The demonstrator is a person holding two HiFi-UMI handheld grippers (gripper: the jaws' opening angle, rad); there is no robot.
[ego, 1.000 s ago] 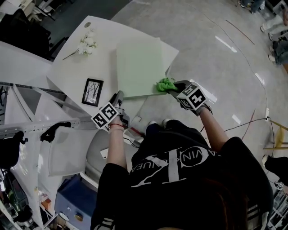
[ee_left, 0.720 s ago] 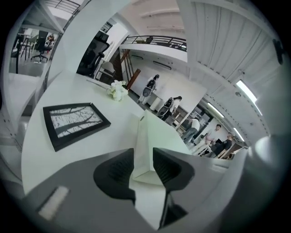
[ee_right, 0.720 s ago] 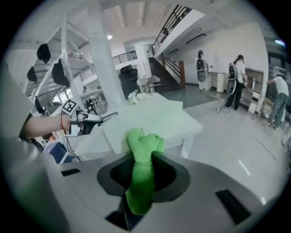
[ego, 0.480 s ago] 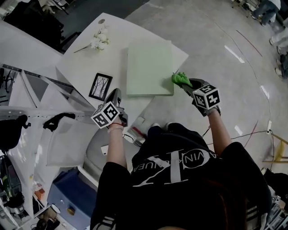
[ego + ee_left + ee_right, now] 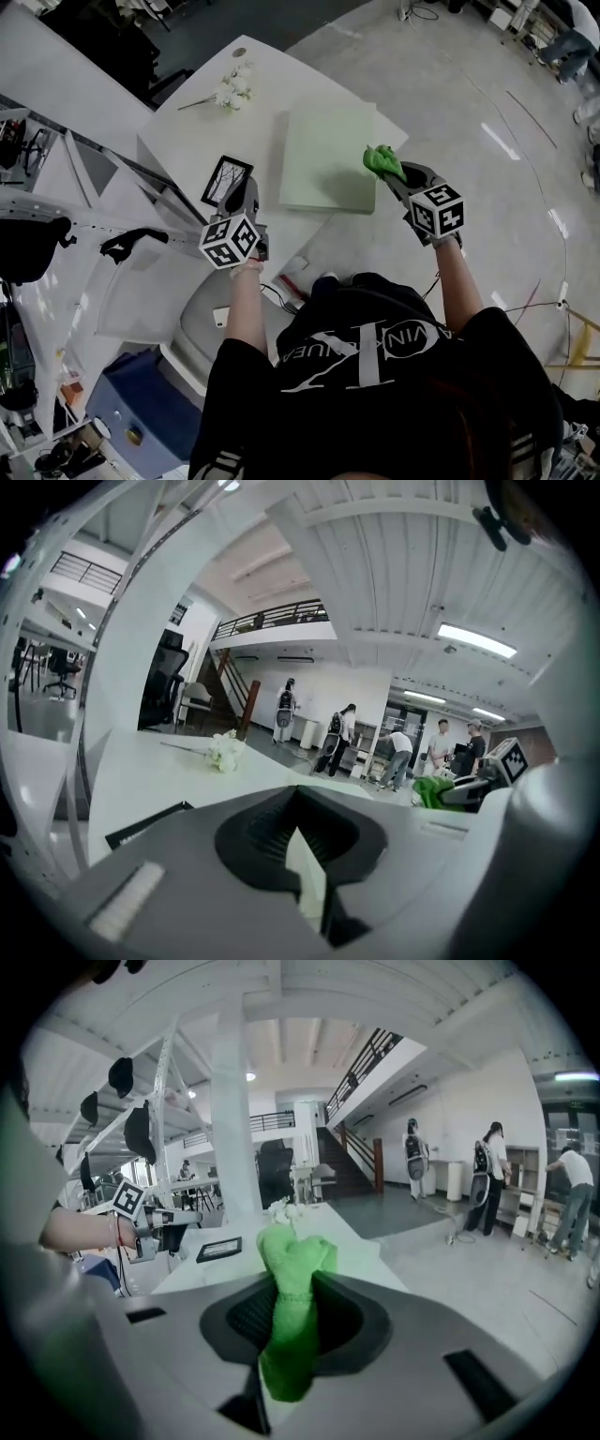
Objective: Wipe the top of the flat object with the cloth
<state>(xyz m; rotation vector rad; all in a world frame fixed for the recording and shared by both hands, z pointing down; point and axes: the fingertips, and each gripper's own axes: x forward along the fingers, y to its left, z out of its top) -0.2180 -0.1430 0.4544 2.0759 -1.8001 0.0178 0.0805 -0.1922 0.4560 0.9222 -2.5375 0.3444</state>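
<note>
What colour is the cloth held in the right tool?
The cloth is bright green, clearest in the right gripper view.

my head camera looks steeply down on the white table, my left gripper camera sits low over it, my right gripper camera close alongside, all share the white flowers

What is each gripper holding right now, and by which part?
Right gripper: green cloth, pinched around its bunched middle. Left gripper: shut, holding nothing.
</note>
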